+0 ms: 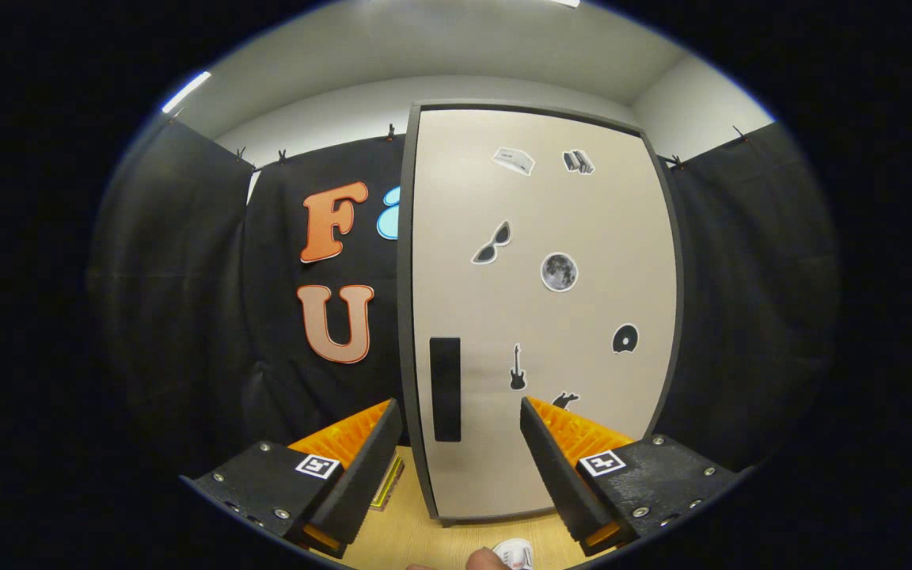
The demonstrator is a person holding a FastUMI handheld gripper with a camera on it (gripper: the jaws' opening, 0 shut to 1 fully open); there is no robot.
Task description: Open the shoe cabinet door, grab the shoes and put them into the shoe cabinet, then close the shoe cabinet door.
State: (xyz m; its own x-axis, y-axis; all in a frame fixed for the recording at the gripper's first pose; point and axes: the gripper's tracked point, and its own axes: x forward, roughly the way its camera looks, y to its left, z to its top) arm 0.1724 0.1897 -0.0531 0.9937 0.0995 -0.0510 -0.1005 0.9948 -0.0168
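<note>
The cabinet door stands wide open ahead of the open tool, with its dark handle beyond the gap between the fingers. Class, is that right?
Not quite. The gripper view shows the cabinet door closed. The rest holds: the tool is open and the dark handle lies beyond the gap between its fingers.

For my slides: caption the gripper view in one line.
Open gripper faces the closed shoe cabinet door, its black handle just ahead between the fingers.
</note>
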